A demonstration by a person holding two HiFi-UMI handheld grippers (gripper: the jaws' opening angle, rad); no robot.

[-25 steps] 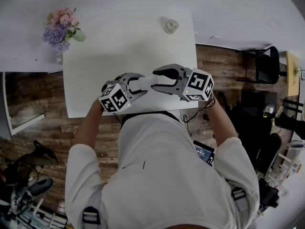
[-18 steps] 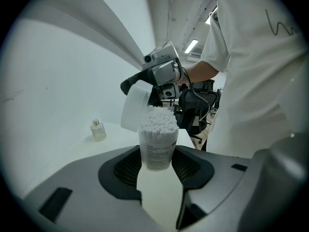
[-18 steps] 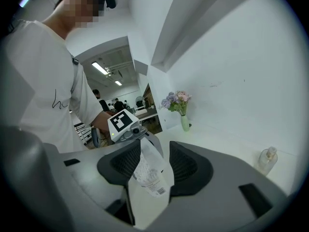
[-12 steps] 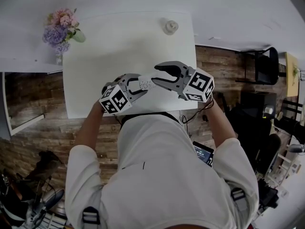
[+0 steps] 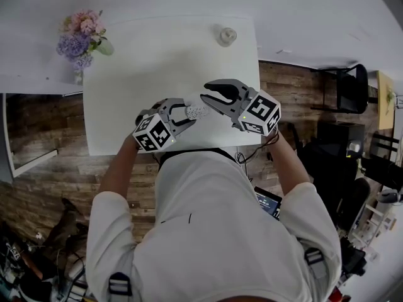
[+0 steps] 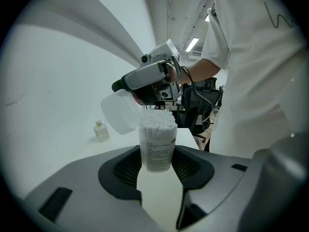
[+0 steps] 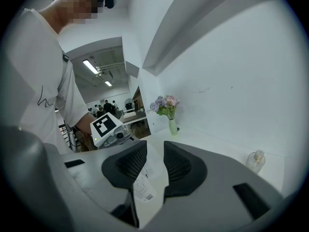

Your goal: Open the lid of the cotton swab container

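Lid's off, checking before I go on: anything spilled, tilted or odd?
Nothing spilled. The cotton swab container stands upright in the left gripper. The lid hangs tilted in the right gripper, whose jaws have just been closing on it.

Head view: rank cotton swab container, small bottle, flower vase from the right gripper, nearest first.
From the right gripper, whose jaws have just been closing on the lid:
1. Cotton swab container, right beside its jaws.
2. Small bottle, well ahead of it.
3. Flower vase, far left.
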